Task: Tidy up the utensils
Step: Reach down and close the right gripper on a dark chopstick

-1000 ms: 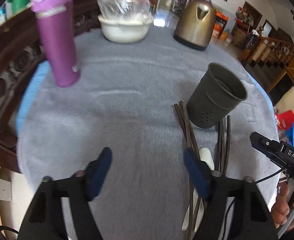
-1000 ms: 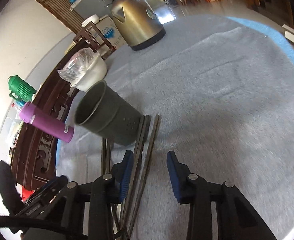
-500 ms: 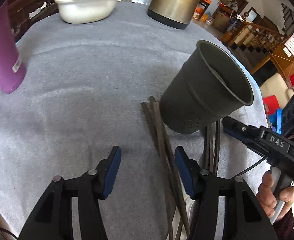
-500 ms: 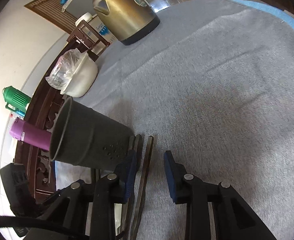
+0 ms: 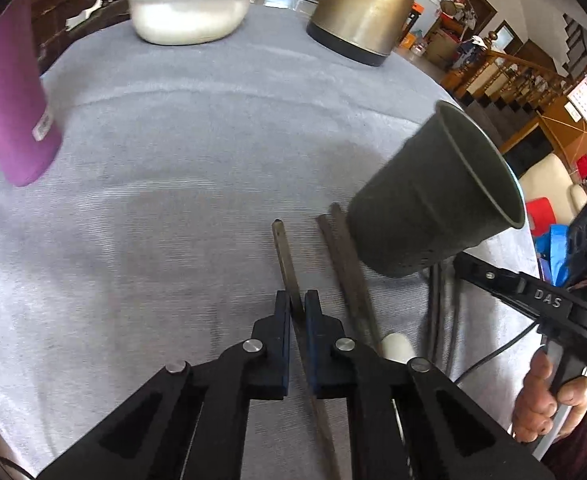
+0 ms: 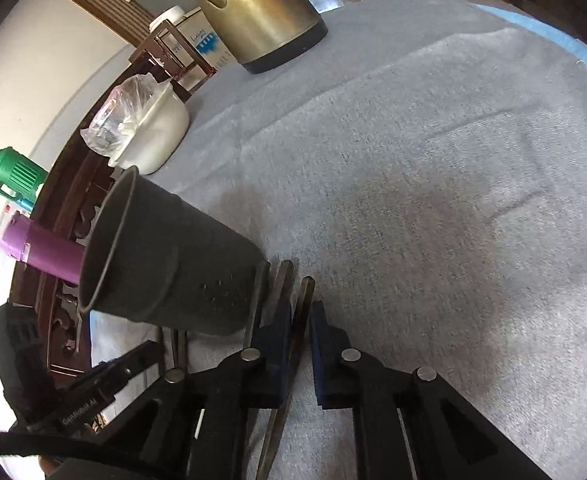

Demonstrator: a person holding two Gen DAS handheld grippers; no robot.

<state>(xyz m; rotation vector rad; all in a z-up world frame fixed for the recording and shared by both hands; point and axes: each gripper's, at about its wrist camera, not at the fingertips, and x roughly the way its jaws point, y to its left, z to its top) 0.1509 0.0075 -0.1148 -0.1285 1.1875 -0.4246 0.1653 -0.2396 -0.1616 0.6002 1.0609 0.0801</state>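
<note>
Left wrist view: we look down over a round table under a grey towel-like cloth. Our left gripper has just been closing, and its blue pads now pinch one dark, slim chopstick, which runs away from us across the cloth. Just to its right lie two more dark chopsticks, their far ends beside a dark grey, tapered metal utensil cup that stands on the cloth. A white spoon handle peeks out near our fingers. Farther back stand a purple cylindrical flask, a white bowl covered in clear plastic and a brass-coloured kettle. At the right edge, a person's hand holds the other tool's grip.

Right wrist view: our right gripper has also just been closing, and it now clamps another dark chopstick lying just right of the cup. More sticks lie against the cup's base. A green jug stands beyond the table.
</note>
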